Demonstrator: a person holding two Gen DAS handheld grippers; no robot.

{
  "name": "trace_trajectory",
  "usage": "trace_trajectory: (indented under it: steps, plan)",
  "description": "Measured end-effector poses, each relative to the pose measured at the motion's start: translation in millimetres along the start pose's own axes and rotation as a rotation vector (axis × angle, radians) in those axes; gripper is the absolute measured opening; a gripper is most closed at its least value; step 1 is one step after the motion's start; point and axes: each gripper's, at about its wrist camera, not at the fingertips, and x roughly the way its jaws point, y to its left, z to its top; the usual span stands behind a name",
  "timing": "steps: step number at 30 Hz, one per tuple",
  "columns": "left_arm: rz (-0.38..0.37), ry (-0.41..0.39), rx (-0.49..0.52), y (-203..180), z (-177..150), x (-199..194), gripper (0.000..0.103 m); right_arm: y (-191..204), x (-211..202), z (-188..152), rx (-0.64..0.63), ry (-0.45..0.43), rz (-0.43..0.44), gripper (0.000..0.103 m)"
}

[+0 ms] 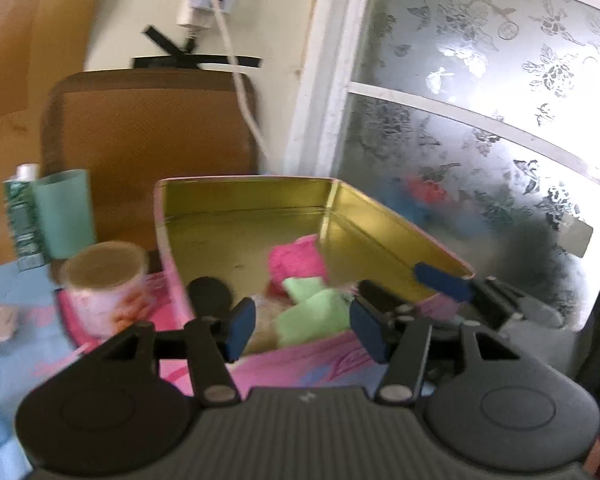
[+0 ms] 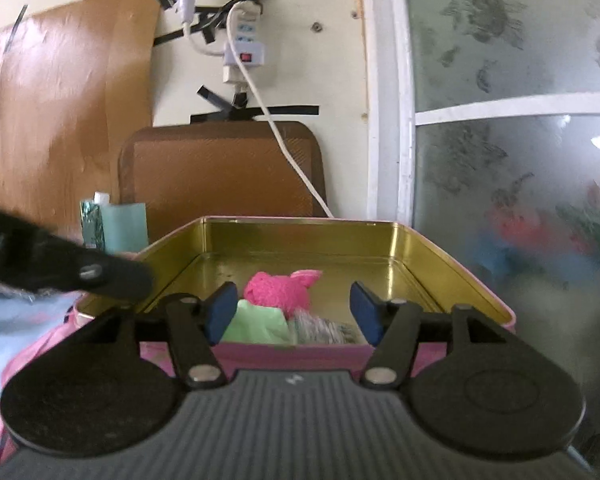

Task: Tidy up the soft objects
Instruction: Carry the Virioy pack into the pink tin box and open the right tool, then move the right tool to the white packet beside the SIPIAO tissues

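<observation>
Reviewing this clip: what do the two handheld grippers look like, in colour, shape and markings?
The left gripper and right gripper look alike: black linkage arms with silver pivot pins, round black discs on either side, a ribbed grey body bearing a small pale mark, and flat dark-blue pads on the fingers. No cables or sleeves show.

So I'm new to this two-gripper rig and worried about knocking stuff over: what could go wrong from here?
Three risks, as far as the blurred frames show:
1. The left gripper and right gripper hover close together at the tin; they may collide.
2. The patterned cup stands right beside the tin; a sideways swing could tip it.
3. The green cloth lies near the tin's front wall; a grab might catch the wall or drag the pink cloth along.
</observation>
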Motion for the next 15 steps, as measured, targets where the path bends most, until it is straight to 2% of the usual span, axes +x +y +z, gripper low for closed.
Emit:
trace_trajectory:
  steps: [4, 7, 11, 15]
  plan:
    - [0.047, 0.004, -0.025, 25, -22, -28, 0.055, 8, -10, -4, 0.002, -0.029, 0.03, 0.065]
    - [0.102, 0.004, -0.055, 47, -46, -55, 0.055, 24, -20, -3, 0.013, -0.057, 0.095, 0.065]
    - [0.205, 0.015, -0.119, 82, -77, -92, 0.057, 58, -30, -3, -0.009, -0.067, 0.225, 0.065]
    - [0.32, 0.008, -0.199, 119, -99, -122, 0.06, 101, -32, -6, -0.059, -0.019, 0.37, 0.065]
